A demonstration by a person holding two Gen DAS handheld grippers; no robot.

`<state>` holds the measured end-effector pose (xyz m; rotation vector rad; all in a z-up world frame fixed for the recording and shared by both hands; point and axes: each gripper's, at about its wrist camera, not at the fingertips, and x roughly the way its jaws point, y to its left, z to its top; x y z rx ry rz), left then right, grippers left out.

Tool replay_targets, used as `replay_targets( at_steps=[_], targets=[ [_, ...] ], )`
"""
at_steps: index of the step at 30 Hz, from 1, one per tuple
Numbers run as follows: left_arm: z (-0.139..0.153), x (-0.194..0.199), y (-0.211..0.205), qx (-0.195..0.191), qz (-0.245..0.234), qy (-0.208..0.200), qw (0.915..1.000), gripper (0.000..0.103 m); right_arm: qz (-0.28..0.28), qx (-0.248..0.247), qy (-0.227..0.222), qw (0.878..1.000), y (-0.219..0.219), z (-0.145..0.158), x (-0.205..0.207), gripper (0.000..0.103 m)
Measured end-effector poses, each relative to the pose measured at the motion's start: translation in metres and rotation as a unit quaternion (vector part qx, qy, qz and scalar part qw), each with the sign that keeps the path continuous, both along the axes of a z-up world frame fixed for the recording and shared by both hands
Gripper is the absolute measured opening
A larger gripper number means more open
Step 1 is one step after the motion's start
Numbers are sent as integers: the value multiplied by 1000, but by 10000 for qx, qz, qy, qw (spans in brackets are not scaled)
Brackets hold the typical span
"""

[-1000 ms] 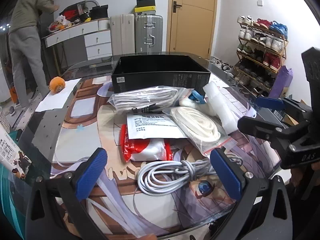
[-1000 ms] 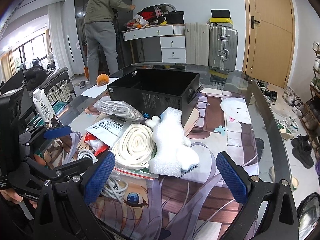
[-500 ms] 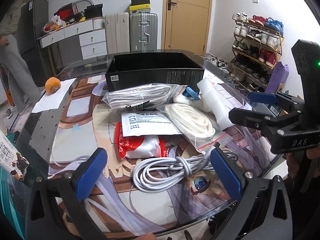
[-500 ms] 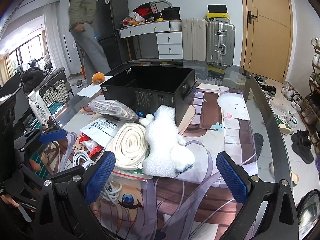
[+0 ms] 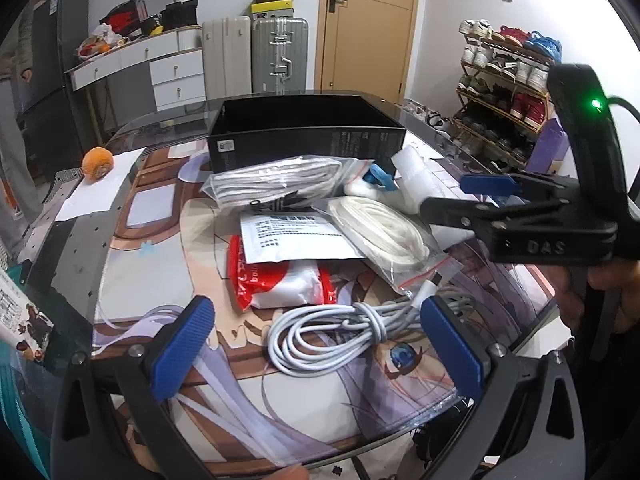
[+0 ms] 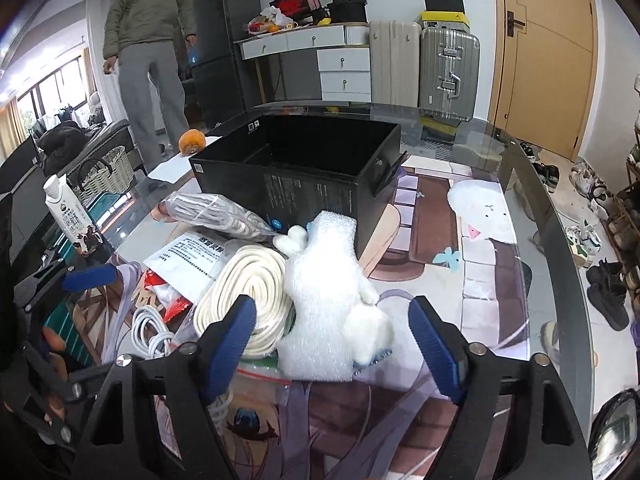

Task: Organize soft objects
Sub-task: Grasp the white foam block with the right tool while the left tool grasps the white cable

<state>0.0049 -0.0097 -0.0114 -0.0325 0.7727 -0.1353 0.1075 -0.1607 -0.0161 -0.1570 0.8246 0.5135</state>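
A pile of soft items lies on the glass table in front of an open black box [image 5: 304, 136] [image 6: 304, 176]. It holds a bagged grey cord [image 5: 280, 184], a white label pouch [image 5: 292, 240], a red-and-white packet [image 5: 280, 284], a bagged cream rope coil [image 5: 380, 232] [image 6: 248, 296], a loose white cable [image 5: 332, 336] and a white foam wrap [image 6: 328, 304]. My left gripper [image 5: 316, 354] is open and empty, just short of the white cable. My right gripper [image 6: 334, 348] is open and empty, its jaws on either side of the foam wrap's near end.
An orange soft toy [image 5: 97, 163] lies on white paper at the far left of the table. A milk carton [image 6: 66, 216] stands at the left edge. A person [image 6: 148, 48] stands beyond the table. Suitcases [image 6: 448, 68] and a shoe rack [image 5: 508, 92] line the room.
Both grippers have moved forward toward the pile, the right one closing in over the foam wrap. The person behind the table turned and stepped nearer.
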Motion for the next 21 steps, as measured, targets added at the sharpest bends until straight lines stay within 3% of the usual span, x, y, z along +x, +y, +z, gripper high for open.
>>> replay_targets(
  at_steps=[12, 16, 21],
  targets=[
    [-2, 2, -5, 66, -215, 107, 9997, 103, 152, -78, 88, 9998, 12, -5, 8, 55],
    [-4, 3, -9, 101, -298, 139, 9994, 103, 212, -119, 132, 9996, 14, -6, 8, 39],
    [-7, 3, -14, 211, -372, 144, 9990, 103, 301, -54, -40, 9995, 11, 2, -1, 38]
  ],
)
